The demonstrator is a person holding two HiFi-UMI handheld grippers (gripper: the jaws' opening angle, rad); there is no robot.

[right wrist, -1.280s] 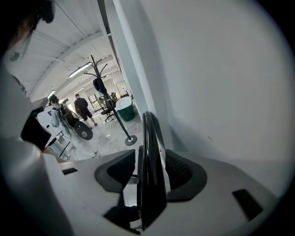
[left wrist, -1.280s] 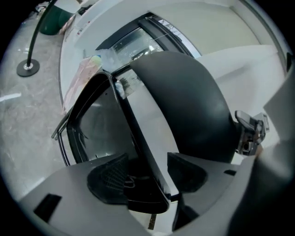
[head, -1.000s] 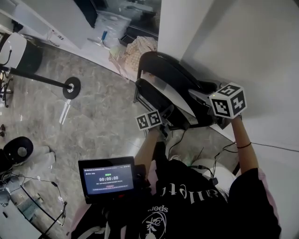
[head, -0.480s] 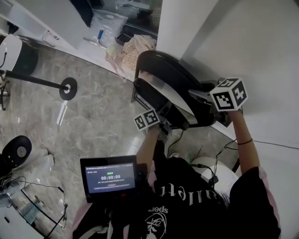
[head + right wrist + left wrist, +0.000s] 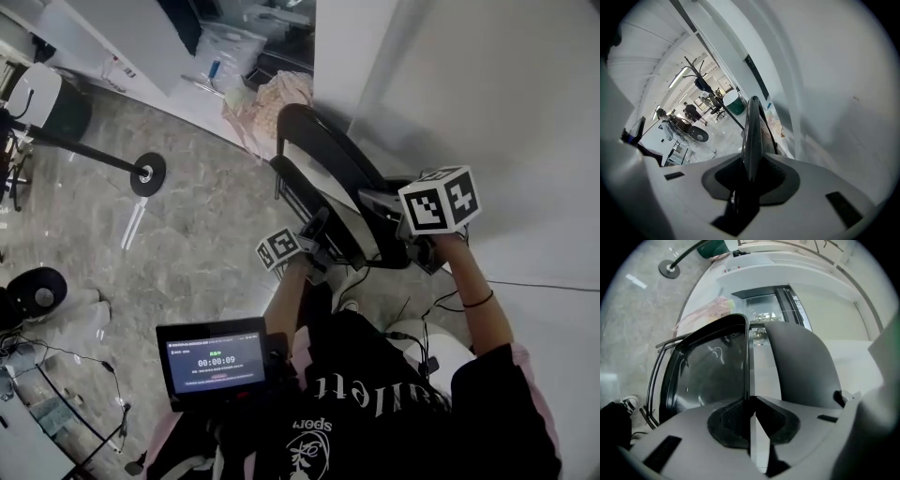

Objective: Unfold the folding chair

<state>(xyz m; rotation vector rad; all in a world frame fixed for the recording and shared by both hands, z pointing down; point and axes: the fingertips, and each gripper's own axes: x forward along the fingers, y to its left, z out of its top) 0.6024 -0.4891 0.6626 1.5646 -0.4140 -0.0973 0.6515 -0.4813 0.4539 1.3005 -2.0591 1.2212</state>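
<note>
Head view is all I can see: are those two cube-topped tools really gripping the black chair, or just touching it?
Observer: In the left gripper view, the left gripper has just been closing; its fingers pinch a thin rim of the chair.
Operator: And the other?
Observer: In the right gripper view, the right gripper, also just closing, clamps another black edge of it.
Operator: Anyone nearby?
Observer: That view shows people far off.

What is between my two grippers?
The folding chair; the head view shows its black panels filling that stretch. The left gripper and right gripper have just been closing, each now clamped on a panel edge.
</note>
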